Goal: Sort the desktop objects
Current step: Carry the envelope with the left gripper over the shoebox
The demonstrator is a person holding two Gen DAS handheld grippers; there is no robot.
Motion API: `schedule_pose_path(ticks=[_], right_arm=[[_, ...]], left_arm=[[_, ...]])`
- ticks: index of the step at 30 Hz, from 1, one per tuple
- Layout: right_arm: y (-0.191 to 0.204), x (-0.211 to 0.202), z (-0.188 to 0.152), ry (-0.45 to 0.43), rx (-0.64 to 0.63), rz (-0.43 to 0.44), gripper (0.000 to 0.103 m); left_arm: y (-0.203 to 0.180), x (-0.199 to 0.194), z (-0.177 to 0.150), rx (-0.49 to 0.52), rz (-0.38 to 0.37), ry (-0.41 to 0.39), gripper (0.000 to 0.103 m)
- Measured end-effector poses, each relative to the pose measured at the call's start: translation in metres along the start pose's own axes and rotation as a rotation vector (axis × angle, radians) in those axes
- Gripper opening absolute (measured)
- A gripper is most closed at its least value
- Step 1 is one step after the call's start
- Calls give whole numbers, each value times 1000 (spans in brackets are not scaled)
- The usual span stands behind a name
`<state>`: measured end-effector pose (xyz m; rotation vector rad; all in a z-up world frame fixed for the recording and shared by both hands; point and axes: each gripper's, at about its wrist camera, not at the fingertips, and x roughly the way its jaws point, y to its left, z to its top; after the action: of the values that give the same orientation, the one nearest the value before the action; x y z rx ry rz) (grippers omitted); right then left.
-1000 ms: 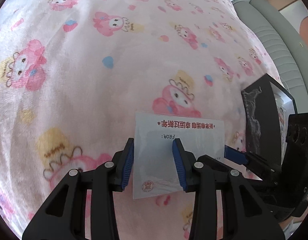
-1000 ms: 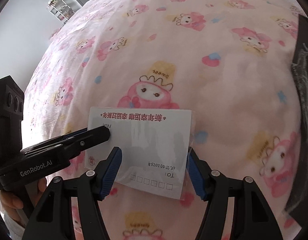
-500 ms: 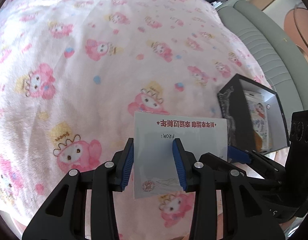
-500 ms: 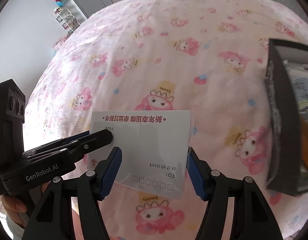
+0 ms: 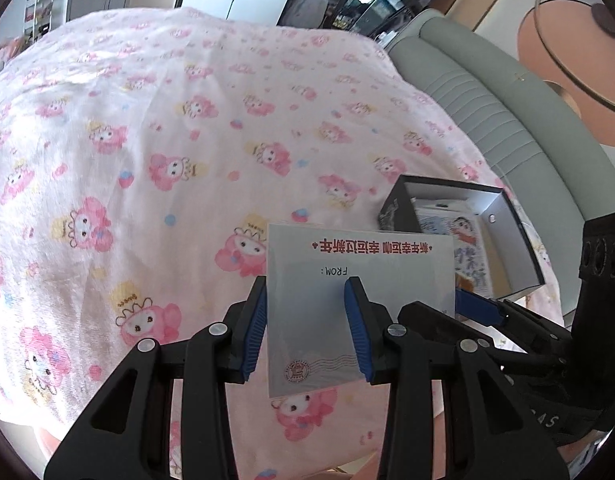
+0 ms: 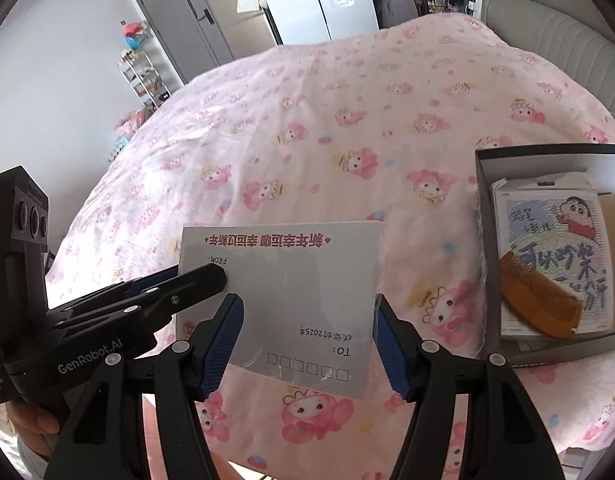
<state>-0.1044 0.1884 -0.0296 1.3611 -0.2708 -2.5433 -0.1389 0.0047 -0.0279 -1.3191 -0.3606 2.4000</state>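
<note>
We had lifted the envelope (image 6: pixel 291 292) clear of the pink blanket (image 5: pixel 155 128) with both grippers, so the open box (image 6: pixel 483 240) had come into view at three o'clock, likely its destination. The left gripper (image 5: pixel 305 328) held narrowly across its left end; the right gripper (image 6: pixel 307 336) spanned its right end, pads touching both edges.

Bed under pink cartoon blanket (image 5: pixel 155 128); open black box (image 6: pixel 547 160) rests on it.
</note>
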Motion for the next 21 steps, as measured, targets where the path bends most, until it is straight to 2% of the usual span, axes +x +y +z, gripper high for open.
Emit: schedule_pose_path(ticks=[7,21], right_arm=[[4,-19,-3,-46,-4,-2,62],[-7,-30,-7,-81,22,-16,62]], left_arm=[[-12,-17,-3,23,7,-34,37],[-34,-20,-9,53,-17,-44,37]])
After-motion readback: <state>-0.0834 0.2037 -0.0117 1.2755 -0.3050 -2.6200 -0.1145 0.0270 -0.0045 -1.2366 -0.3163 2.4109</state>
